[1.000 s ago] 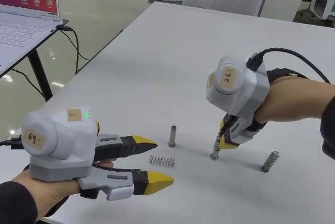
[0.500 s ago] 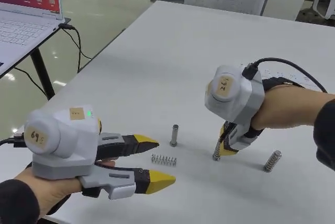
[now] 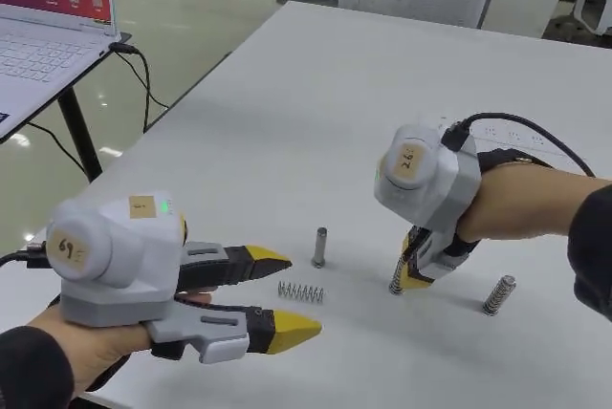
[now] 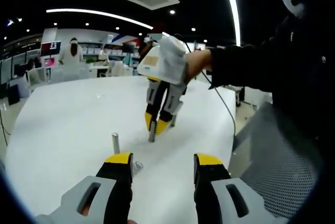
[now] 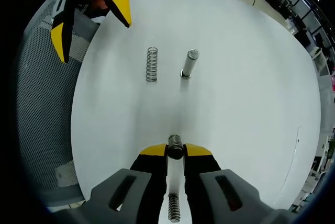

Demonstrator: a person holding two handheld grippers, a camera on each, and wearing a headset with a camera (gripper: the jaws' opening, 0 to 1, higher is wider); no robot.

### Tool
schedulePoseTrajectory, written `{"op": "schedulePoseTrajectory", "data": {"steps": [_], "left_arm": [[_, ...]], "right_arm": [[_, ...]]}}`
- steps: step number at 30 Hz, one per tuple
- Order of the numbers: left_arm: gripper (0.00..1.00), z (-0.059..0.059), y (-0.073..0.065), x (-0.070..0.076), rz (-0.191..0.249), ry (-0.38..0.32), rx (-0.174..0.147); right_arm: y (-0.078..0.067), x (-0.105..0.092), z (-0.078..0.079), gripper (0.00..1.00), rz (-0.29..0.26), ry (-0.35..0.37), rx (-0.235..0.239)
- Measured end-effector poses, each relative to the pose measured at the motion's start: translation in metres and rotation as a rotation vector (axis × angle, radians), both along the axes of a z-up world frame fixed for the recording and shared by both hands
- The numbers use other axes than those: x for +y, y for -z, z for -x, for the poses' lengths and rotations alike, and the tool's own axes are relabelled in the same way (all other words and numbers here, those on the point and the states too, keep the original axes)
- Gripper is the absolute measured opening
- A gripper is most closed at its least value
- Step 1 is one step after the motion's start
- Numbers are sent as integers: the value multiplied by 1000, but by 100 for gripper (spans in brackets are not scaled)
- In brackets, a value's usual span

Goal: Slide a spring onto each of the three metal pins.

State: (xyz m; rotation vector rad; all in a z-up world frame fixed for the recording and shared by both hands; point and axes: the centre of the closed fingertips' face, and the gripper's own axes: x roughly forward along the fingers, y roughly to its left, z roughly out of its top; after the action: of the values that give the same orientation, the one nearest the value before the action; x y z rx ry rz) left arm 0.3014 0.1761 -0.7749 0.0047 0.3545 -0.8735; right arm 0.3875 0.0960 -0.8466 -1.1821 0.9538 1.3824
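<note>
R gripper: jaws pinching a spring on the middle pin, toward the desk's near edge. Prob. only partway down, hard to tell. L gripper: jaws spread, empty, hovering nr the left edge. Loose spring lies flat just beside the bare pin. Third pin, already sprung, stands toward the right edge. Springs look light, squashy, apt to roll: grip mid-coil, gently, or they bow and pop out. Pins stiff, may tip.
</note>
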Motion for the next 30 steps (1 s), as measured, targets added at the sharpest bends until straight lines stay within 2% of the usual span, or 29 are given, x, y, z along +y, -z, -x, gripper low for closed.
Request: {"op": "schedulePoseTrajectory", "data": {"steps": [19, 30], "left_arm": [[41, 1, 1, -1, -5, 4, 2], [41, 1, 2, -1, -9, 5, 6]], "right_arm": [[-6, 0, 0, 19, -28, 13, -9], [-21, 11, -1, 21, -73, 7, -39]]}}
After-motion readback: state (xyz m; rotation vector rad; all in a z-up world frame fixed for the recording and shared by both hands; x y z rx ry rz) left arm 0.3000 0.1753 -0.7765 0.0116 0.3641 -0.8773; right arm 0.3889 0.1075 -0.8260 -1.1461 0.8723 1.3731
